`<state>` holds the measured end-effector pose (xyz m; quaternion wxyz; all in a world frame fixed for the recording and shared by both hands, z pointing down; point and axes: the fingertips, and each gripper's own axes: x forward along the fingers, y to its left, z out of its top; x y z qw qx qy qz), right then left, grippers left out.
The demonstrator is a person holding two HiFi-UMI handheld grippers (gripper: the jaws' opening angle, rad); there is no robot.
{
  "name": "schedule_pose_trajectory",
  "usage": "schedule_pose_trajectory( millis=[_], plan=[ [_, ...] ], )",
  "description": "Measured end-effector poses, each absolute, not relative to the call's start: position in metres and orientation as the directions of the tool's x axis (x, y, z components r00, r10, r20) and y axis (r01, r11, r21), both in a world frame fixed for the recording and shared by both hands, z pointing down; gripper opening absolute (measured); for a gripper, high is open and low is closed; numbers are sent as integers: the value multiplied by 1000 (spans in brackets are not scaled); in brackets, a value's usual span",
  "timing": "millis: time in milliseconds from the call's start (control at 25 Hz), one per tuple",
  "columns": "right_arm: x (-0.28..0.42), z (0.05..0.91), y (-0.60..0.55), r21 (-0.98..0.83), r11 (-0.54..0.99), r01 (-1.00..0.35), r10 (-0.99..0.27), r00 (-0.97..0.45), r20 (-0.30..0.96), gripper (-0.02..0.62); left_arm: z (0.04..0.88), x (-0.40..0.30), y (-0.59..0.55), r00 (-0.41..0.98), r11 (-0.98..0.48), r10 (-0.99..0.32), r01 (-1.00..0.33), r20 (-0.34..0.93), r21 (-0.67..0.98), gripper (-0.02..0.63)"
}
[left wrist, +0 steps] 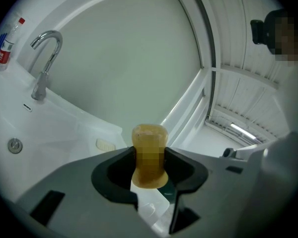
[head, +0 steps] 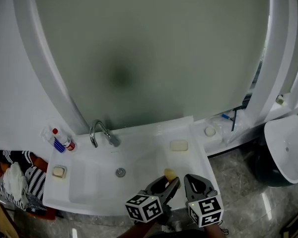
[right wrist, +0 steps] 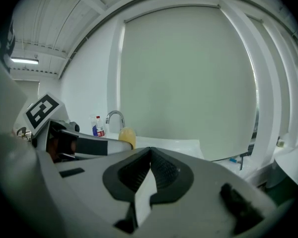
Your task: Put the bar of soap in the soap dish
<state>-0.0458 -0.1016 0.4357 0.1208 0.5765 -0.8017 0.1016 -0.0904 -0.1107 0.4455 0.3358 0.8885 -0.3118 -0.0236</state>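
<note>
Left gripper (left wrist: 149, 168): pinched the yellow bar of soap (left wrist: 149, 138) upright above the washbasin (head: 139, 165), apart from the cream soap dish (head: 179, 145), probably for carrying there; right gripper (right wrist: 150, 157): pressed together on nothing, seemingly spare; showed the pinch plainly only in the left gripper view, the gap to the dish only from the head view.

Cool, even indoor light; heavy fisheye in both gripper views.
Bright and diffuse, shadows faint. Ceiling tube lamp (right wrist: 25, 60) glowing at left of right gripper view, second lamp (left wrist: 242, 129) blown out in left gripper view. Dark smudge mid frosted panel (head: 120, 76) in head view; glare streaks on glossy floor (head: 264, 201). Black vignette at corners, straight lines bowed. Bar of soap (left wrist: 149, 134) fairly sharp, near foreground soft.
</note>
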Motion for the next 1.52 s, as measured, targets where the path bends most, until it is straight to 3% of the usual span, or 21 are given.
schedule_pose_trajectory(
  millis=[800,1520],
  plan=[
    [-20,448,-164,-69,354,-933,-885,-358,296,11,447,-64,-175,777,-640,-575,-623,257,450,184],
    [22,472,-242,-124,497,-859,-790,-506,346,12,473,-11,-261,665,-699,-598,-706,446,116,184]
  ],
)
